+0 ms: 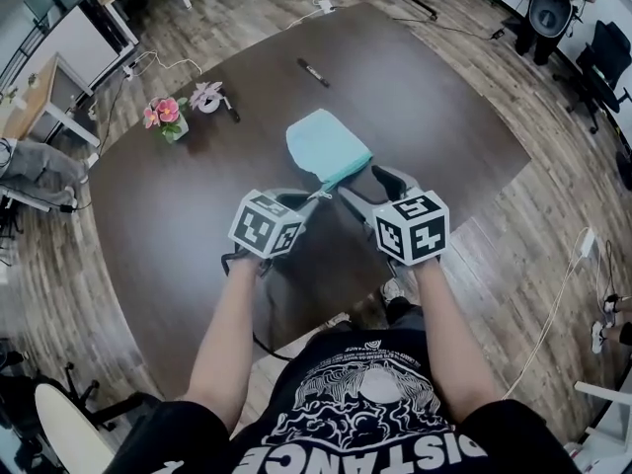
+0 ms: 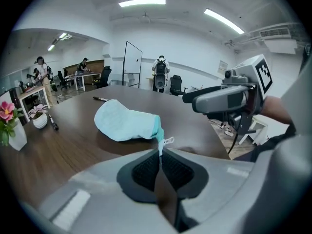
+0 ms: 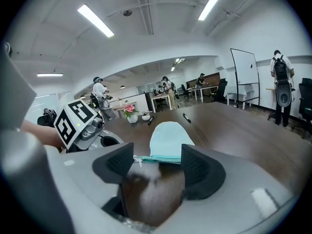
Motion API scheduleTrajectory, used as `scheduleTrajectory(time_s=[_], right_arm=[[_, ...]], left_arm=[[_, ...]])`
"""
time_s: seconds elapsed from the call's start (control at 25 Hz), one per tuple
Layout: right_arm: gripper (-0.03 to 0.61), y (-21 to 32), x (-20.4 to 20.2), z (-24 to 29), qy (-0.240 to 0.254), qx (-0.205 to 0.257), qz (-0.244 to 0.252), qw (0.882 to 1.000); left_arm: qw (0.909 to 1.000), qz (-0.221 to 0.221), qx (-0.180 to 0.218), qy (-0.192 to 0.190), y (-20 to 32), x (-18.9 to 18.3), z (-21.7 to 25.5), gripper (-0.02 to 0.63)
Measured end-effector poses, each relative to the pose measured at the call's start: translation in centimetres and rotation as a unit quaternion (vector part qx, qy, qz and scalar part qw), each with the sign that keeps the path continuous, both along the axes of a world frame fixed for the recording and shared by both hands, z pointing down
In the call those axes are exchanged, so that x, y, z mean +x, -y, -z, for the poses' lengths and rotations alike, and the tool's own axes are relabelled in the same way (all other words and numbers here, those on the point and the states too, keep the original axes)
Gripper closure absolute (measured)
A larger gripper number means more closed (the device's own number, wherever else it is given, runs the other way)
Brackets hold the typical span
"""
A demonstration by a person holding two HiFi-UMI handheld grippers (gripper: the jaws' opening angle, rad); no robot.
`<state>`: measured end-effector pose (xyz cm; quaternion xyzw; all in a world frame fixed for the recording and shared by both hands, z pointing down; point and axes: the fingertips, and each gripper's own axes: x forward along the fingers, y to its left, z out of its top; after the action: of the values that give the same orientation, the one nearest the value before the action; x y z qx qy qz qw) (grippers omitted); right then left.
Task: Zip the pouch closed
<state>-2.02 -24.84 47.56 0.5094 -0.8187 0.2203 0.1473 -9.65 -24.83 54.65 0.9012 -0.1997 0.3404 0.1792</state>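
Note:
A light blue pouch [image 1: 326, 146] [image 2: 124, 123] [image 3: 168, 138] lies on the dark brown table [image 1: 197, 225], its teal zipper edge towards me. My left gripper [image 1: 314, 199] [image 2: 160, 155] is shut on the teal end of the zipper, just beside the small white zipper pull [image 2: 168, 141] [image 3: 138, 159]. My right gripper [image 1: 363, 184] [image 3: 157, 156] comes in from the right and is open. The zipper edge lies across the gap between its two pads, with the pull near its left pad.
A vase of pink flowers [image 1: 166, 117], a small white object [image 1: 207, 97] and a pen [image 1: 230, 109] stand at the table's far left. A black marker [image 1: 314, 72] lies beyond the pouch. The table's near edge is just below my arms. Office chairs [image 1: 548, 8] stand far right.

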Motion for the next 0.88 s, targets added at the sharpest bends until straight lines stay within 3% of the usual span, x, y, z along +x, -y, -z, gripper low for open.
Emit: scheduleTrajectory(time_s=[0.36,0.88], right_arm=[[0.290,0.0,-1.3,-0.7,0.032,-0.006,0.065,0.997],[0.364,0.0,-3.1,-1.0,0.081,-0.012,0.163,0.983]], left_arm=[[0.9996,0.007,0.023,0.014,-0.7,0.5,1.6,0.591],[0.9981,0.026,0.048,0.029,-0.5,1.1,4.1,0.591]])
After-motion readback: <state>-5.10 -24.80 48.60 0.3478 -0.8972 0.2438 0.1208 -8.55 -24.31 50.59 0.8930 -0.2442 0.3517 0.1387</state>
